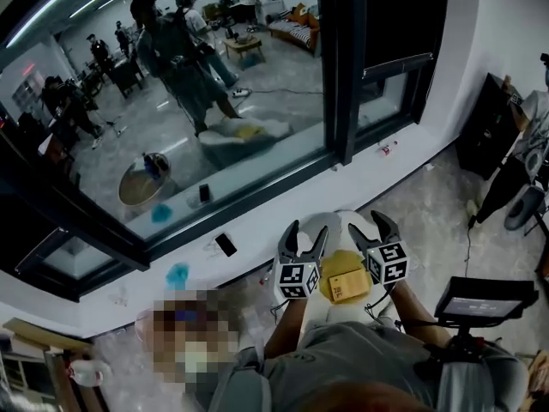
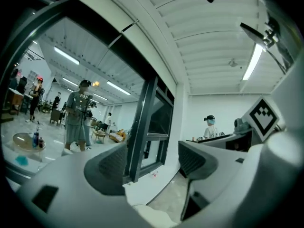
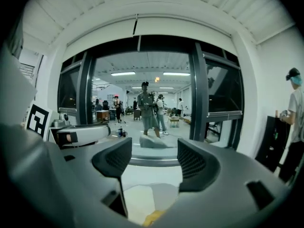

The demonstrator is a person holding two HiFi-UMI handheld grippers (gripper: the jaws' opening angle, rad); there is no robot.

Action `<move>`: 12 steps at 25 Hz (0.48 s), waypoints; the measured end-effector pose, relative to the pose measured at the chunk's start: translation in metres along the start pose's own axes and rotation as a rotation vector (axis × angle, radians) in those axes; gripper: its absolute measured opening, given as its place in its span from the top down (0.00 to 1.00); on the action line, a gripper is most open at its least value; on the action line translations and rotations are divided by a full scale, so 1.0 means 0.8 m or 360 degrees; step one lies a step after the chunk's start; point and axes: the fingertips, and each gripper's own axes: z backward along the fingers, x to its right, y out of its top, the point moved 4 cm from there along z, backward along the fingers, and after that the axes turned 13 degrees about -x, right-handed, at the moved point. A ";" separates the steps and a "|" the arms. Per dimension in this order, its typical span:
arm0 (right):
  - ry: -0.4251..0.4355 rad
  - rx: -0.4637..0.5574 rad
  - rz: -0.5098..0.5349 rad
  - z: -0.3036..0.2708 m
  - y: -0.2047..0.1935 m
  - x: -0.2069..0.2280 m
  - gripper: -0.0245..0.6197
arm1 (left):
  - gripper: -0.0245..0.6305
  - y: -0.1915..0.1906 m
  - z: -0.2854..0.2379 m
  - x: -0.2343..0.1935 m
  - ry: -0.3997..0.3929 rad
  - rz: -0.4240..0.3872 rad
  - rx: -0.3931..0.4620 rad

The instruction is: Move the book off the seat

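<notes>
A yellow book lies on a white seat just below me in the head view. My left gripper hangs over the book's left side, jaws apart with nothing between them. My right gripper hangs over its right side, also open and empty. Neither touches the book. The left gripper view has its gripper pointing level at the window frame, with a bit of the white seat low down. Below the right gripper in its own view, the white seat and a yellow book corner show.
A large dark-framed window and its white sill run ahead; a black phone and a blue object lie on the sill. A black cabinet and a screen on a stand are at the right. A person stands at the right.
</notes>
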 end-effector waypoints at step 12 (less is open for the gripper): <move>0.0715 0.0010 0.0305 -0.094 0.013 -0.007 0.48 | 0.44 -0.035 0.012 -0.009 0.0787 0.0295 0.0027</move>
